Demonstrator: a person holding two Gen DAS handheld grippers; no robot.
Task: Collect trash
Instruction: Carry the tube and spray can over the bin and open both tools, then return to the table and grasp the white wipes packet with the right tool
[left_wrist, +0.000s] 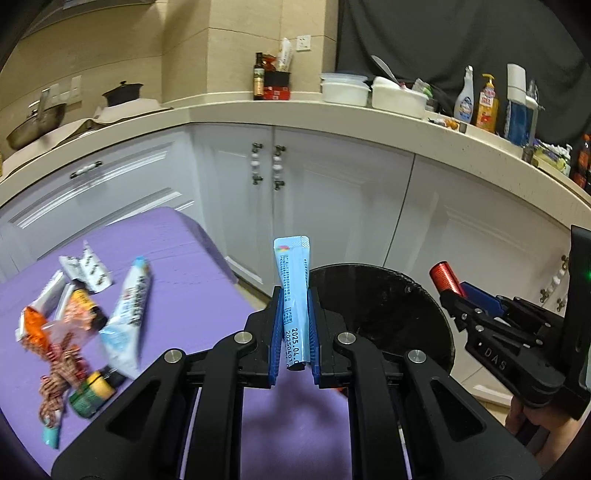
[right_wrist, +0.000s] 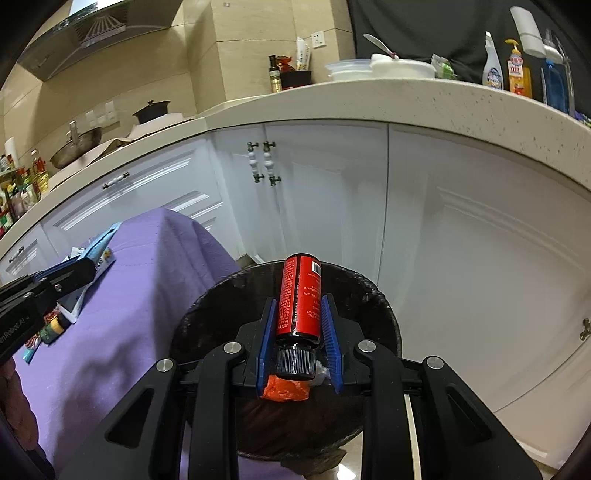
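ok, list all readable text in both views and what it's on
"2025.04." on the blue sachet in the left gripper; a second date line under it is cut off.
"DAS" on the right gripper.
Red bottle: barcode and fine print, too small to read.
Counter bottles, table wrappers: blurred.

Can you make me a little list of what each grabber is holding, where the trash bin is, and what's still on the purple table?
left gripper: shut on light blue sachet
right gripper: shut on red bottle, black cap toward camera
trash bin: black, beside purple table, under the red bottle
inside bin: orange wrapper
still on table: wrappers, tube, small bottles
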